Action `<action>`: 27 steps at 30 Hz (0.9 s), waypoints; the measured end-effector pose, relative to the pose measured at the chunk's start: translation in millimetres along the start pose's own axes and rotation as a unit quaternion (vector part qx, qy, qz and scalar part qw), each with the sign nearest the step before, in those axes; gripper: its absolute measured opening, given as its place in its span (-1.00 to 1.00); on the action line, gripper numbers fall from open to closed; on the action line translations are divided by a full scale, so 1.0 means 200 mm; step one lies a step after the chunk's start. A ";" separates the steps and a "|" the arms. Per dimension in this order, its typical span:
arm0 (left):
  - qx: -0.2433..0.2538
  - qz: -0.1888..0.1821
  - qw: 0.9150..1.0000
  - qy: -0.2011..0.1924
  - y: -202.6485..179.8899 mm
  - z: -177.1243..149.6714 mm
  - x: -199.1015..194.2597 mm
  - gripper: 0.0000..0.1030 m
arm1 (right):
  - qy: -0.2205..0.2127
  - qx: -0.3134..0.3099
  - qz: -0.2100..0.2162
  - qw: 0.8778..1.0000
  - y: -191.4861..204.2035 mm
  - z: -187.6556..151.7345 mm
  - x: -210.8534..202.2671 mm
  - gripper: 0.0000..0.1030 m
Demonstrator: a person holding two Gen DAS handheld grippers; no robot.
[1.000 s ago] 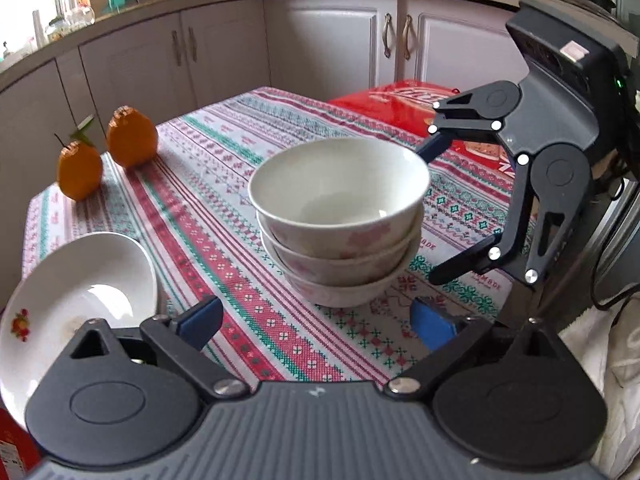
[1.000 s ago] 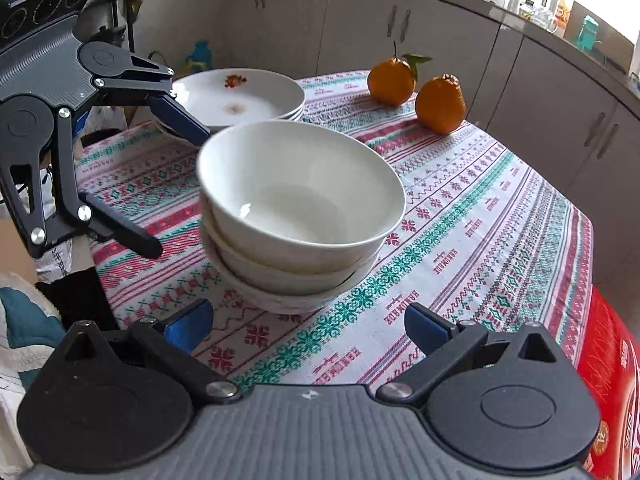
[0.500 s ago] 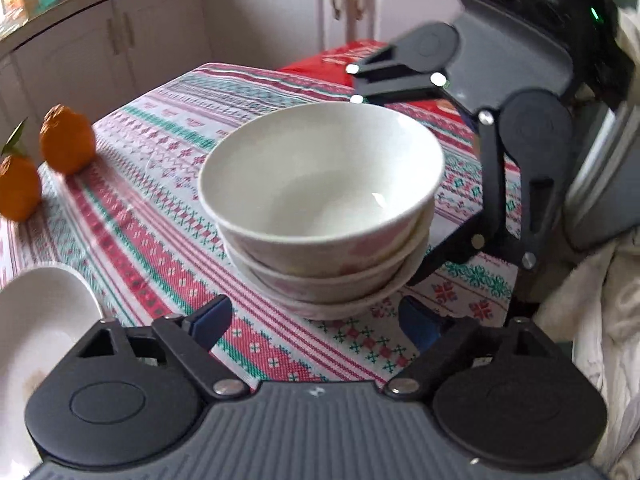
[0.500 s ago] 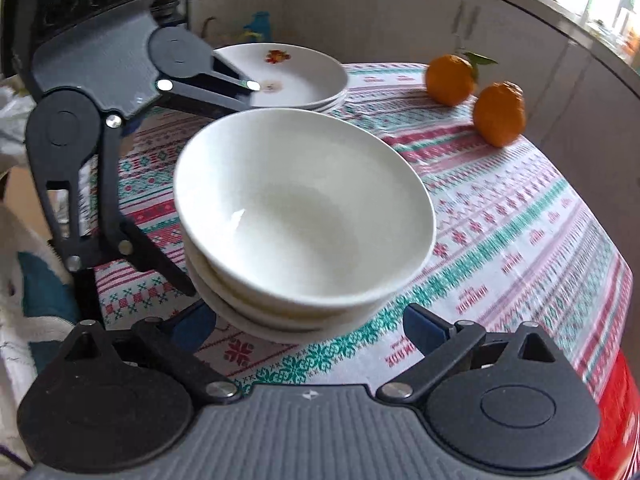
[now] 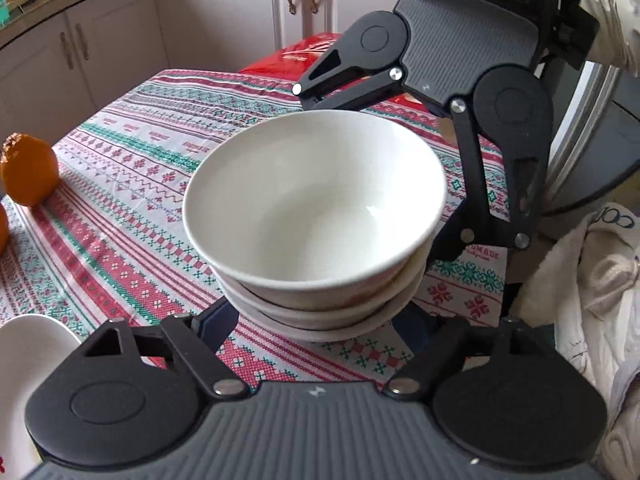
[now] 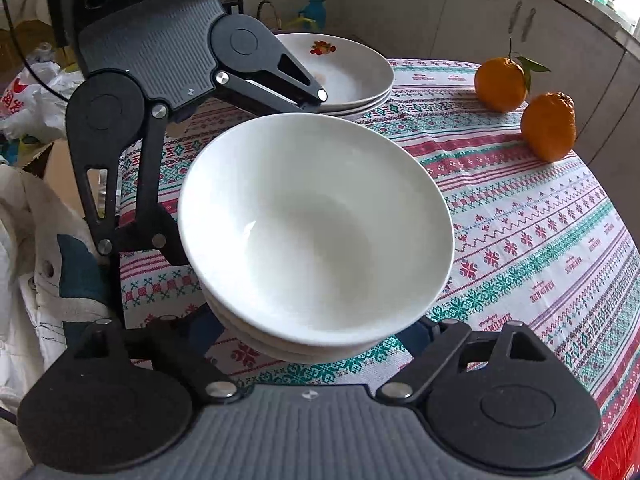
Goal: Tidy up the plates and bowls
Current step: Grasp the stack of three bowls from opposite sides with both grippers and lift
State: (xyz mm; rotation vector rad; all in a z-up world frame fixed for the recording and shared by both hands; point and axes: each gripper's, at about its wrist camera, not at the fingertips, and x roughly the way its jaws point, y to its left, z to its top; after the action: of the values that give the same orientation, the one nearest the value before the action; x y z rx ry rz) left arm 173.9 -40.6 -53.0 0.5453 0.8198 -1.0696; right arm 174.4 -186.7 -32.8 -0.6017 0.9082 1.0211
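Note:
A stack of three white bowls [image 5: 316,216] stands on the patterned tablecloth [image 5: 132,184]. My left gripper [image 5: 316,328] is open, its blue-padded fingers on either side of the stack's base, partly hidden under the bowls. My right gripper [image 6: 312,332] is open on the opposite side, its fingers also flanking the stack [image 6: 316,232]. Each gripper shows in the other's view, the right one [image 5: 452,128] behind the bowls and the left one [image 6: 168,120] likewise. A stack of white plates [image 6: 344,72] with a flower print sits at the table's far end; its edge shows in the left wrist view [image 5: 28,344].
Two oranges [image 6: 524,100] sit on the cloth near the cabinets. A red box [image 5: 304,52] lies beyond the table's edge. White cabinets [image 5: 240,12] ring the room. Cloth and bags [image 6: 28,92] lie beside the table.
Both grippers have moved in toward the bowl stack from opposite sides, so the bowls loom larger and the fingers now reach under their rims. The jaws stay open.

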 end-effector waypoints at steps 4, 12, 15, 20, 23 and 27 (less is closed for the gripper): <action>-0.005 -0.021 1.000 0.003 0.04 0.00 0.01 0.60 | 0.002 0.000 0.010 1.000 -0.02 0.01 0.02 0.77; -0.001 -0.039 0.999 0.010 0.07 0.02 0.03 0.59 | 0.008 0.005 0.020 1.000 -0.03 0.01 0.03 0.72; 0.001 -0.039 0.999 0.012 0.08 0.02 0.03 0.59 | 0.009 0.006 0.021 1.000 -0.03 0.01 0.03 0.72; 0.001 -0.039 0.999 0.014 0.08 0.03 0.04 0.58 | 0.010 0.009 0.021 1.000 -0.03 0.01 0.04 0.72; 0.000 -0.040 0.999 0.015 0.07 0.03 0.03 0.58 | 0.011 0.013 0.024 1.000 -0.03 0.02 0.03 0.72; -0.003 -0.036 0.999 0.010 0.07 0.03 0.00 0.58 | 0.011 0.011 0.025 1.000 -0.02 0.04 0.01 0.72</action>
State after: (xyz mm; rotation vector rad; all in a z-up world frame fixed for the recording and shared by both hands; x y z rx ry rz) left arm 188.9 -39.6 -48.5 0.5262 0.8660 -1.1284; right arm 182.2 -180.5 -30.8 -0.5754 0.9555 1.0495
